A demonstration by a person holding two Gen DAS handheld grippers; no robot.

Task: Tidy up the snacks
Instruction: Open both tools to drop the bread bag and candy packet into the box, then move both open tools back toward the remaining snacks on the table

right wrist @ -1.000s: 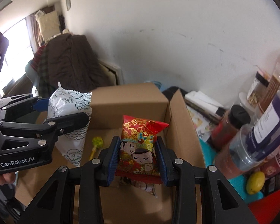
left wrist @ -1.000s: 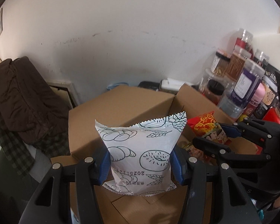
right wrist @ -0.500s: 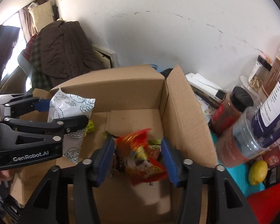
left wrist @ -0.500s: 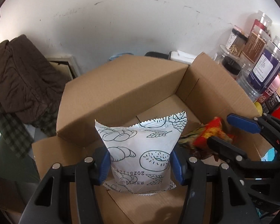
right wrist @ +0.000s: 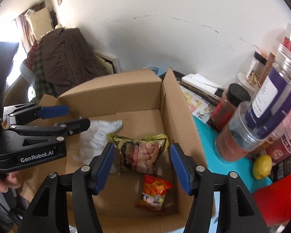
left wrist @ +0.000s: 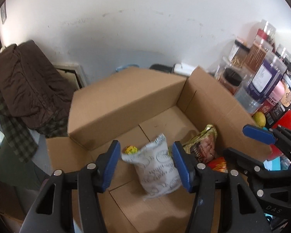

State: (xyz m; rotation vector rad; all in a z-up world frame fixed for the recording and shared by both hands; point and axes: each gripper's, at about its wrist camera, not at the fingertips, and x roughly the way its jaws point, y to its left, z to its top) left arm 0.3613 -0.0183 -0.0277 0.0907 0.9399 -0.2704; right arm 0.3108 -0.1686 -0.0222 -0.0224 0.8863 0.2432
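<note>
An open cardboard box [left wrist: 126,101] [right wrist: 176,104] holds the snacks. My left gripper [left wrist: 145,165] is open above it; a white printed snack bag [left wrist: 157,172] lies loose between and below the jaws, blurred, and also shows in the right wrist view [right wrist: 99,136]. My right gripper [right wrist: 142,165] is open and empty over the box. A red snack packet [right wrist: 155,192] lies on the box floor below it. A green and brown snack bag [right wrist: 139,153] [left wrist: 201,145] lies in the middle. A small yellow sweet [left wrist: 131,149] sits behind the white bag.
Jars and bottles [right wrist: 261,116] stand on a teal mat [right wrist: 209,147] right of the box, with a yellow lemon [right wrist: 261,166]. A brown coat [left wrist: 27,85] hangs on a chair to the left. A white wall runs behind.
Both grippers have opened. The white bag dropped from my left gripper into the box, and the red packet dropped from my right gripper onto the box floor.
</note>
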